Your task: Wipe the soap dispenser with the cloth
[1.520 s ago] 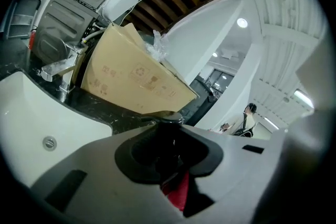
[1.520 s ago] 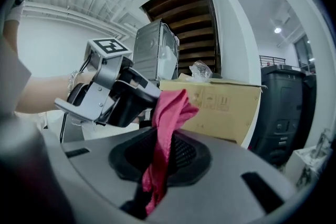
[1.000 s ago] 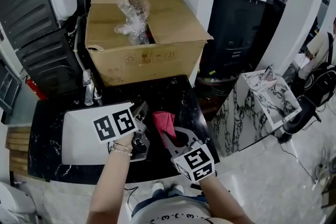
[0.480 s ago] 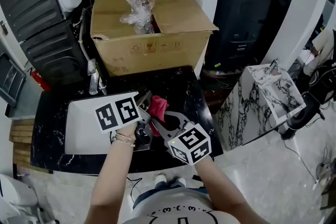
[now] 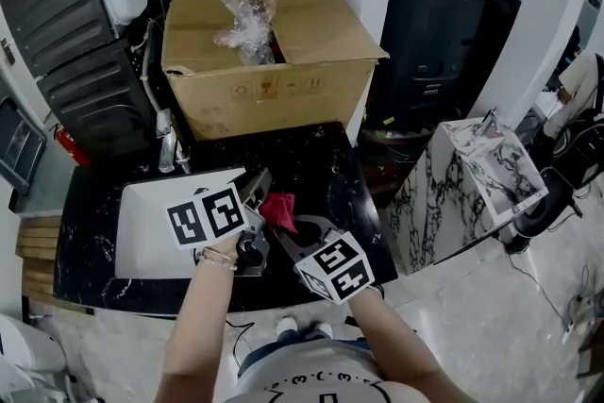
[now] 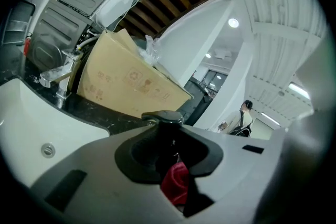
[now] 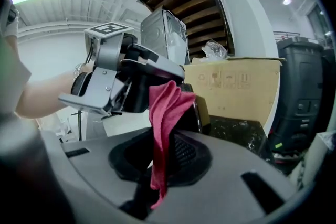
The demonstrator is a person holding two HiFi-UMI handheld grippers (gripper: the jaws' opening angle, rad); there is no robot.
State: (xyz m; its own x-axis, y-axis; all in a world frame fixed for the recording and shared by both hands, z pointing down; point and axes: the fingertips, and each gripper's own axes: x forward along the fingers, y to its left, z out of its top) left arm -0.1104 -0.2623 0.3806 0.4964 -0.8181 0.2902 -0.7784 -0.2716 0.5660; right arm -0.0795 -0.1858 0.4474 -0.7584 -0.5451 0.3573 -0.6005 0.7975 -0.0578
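Observation:
The soap dispenser is dark with a black pump head, and my left gripper is shut on its body. In the head view the left gripper hangs over the right edge of the white sink. My right gripper is shut on a red cloth and sits just right of the left one. In the right gripper view the cloth stands up from the right gripper and lies against the dispenser. A fold of the cloth shows low in the left gripper view.
A big cardboard box with crumpled plastic wrap fills the back of the black marble counter. A chrome faucet stands behind the sink. To the right, off the counter, is a marble-patterned stand.
My right gripper has carried the red cloth left and slightly down, up against the dispenser in the left gripper. The left gripper has hardly moved.

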